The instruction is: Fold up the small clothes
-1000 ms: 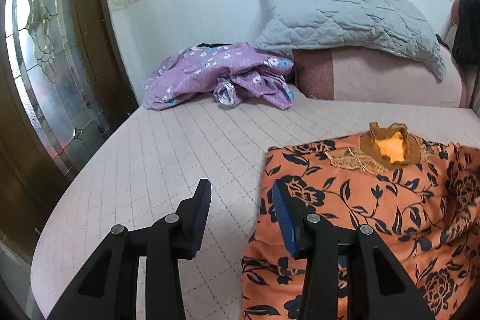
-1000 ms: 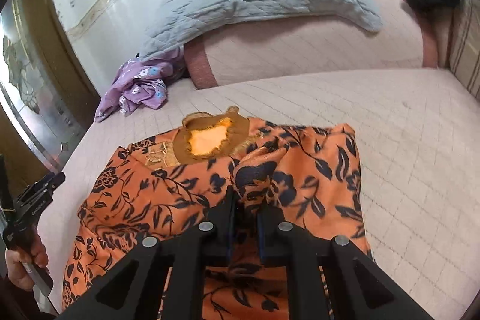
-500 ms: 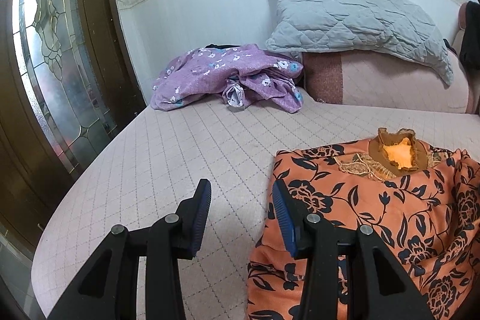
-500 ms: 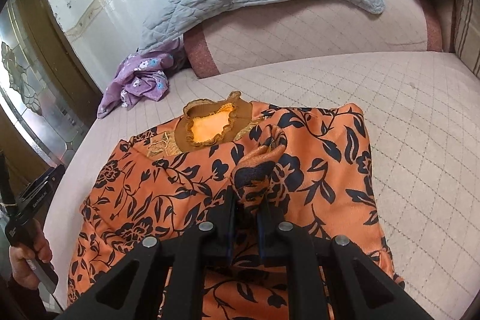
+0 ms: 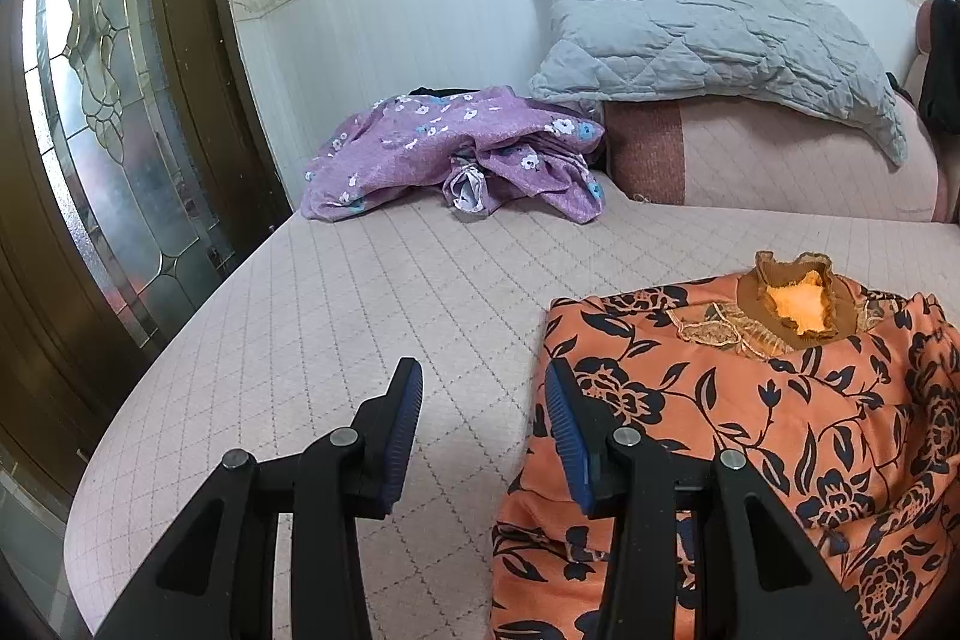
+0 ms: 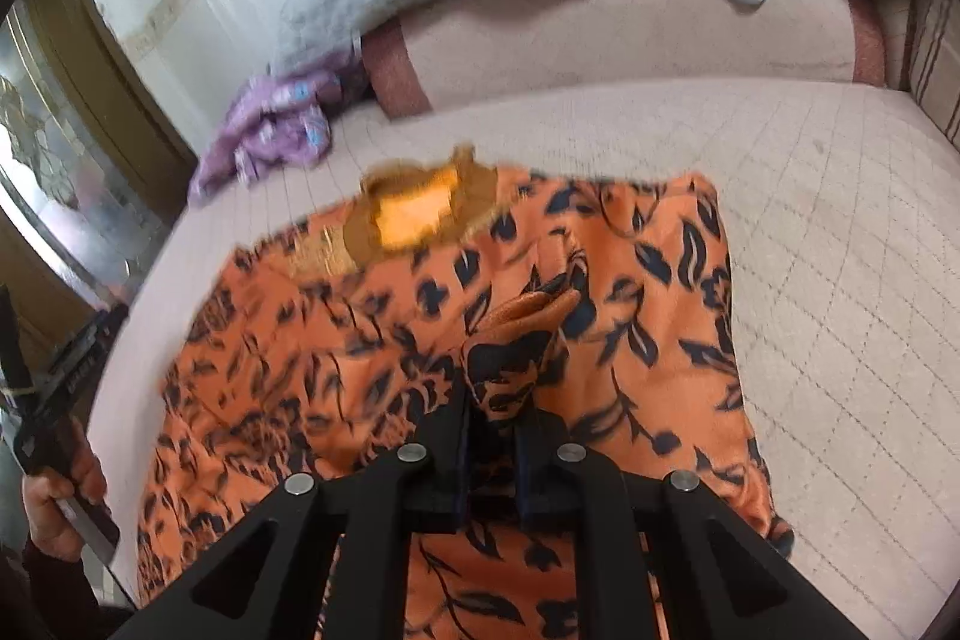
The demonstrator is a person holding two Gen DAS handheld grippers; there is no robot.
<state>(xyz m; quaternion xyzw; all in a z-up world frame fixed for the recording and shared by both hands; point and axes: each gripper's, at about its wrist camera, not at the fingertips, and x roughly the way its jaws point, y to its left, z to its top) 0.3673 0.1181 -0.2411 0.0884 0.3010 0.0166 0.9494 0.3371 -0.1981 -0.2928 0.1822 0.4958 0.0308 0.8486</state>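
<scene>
An orange top with a black flower print [image 5: 750,400] [image 6: 630,292] lies on the pink quilted bed, its brown collar [image 6: 420,208] toward the pillows. My right gripper [image 6: 491,403] is shut on a bunched fold of this top [image 6: 516,340], which sticks up between the pads over the garment's middle. My left gripper [image 5: 483,388] stands open just off the top's left edge, over bare bedding, with nothing between its fingers. In the right wrist view, a hand [image 6: 54,496] holds the left gripper's handle at the lower left.
A crumpled purple flowered garment [image 5: 456,154] [image 6: 270,124] lies at the bed's far left corner. A grey quilted pillow [image 5: 708,34] rests on a pink bolster [image 5: 780,160] along the wall. A wooden glass-paned door [image 5: 102,112] stands left of the bed [image 5: 360,292].
The right gripper has tipped downward with the fold, carrying it further over the orange top toward the collar. The left gripper has stayed open beside the top's edge.
</scene>
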